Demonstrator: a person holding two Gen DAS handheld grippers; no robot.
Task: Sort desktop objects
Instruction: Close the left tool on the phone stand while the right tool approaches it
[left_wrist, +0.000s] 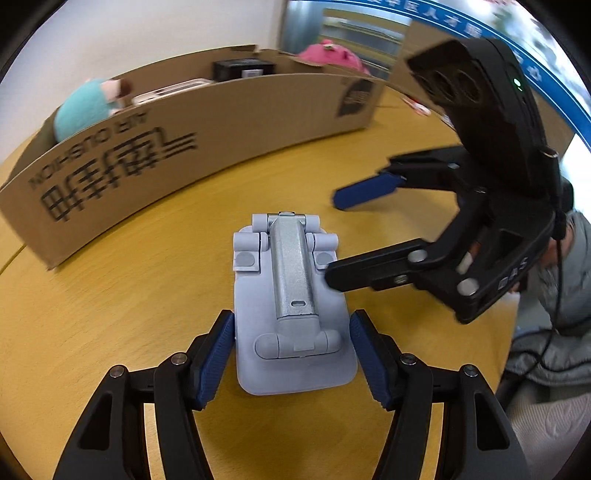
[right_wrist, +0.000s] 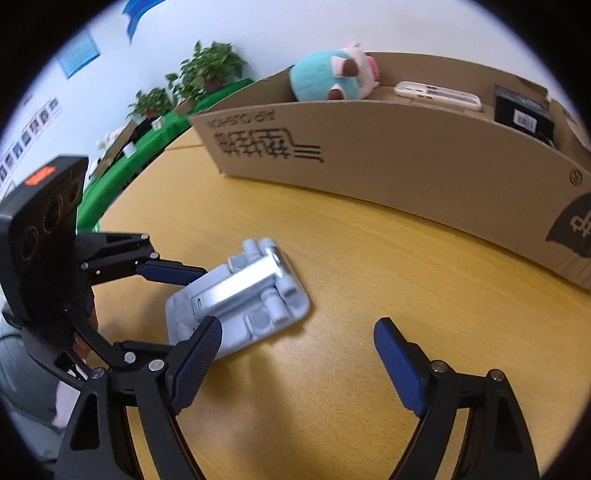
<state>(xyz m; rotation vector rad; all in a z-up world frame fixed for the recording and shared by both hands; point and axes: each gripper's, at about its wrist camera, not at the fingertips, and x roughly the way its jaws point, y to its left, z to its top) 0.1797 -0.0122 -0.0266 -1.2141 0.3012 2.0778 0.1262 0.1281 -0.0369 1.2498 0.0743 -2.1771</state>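
Left gripper (left_wrist: 291, 354) is clamped on the grey folding phone stand (left_wrist: 291, 295) — blue pads press both long edges at its near end, and the right wrist view shows that end tilted up off the wooden table (left_wrist: 110, 295). Gripping across the narrow width makes sense: flat sides, hinge hardware clear of the pads.

Right gripper (right_wrist: 295, 365) is released, nothing between its fingers; it hovers just right of the stand, one finger (left_wrist: 369, 273) close to the stand's edge — touching or not, can't tell. Probably steadying or standing by.

Cardboard box (left_wrist: 221, 122) stands on the far side and already holds a teal plush (left_wrist: 85, 110), a white flat item (right_wrist: 437, 96) and a black box (right_wrist: 524, 110). Likely drop target for the stand.
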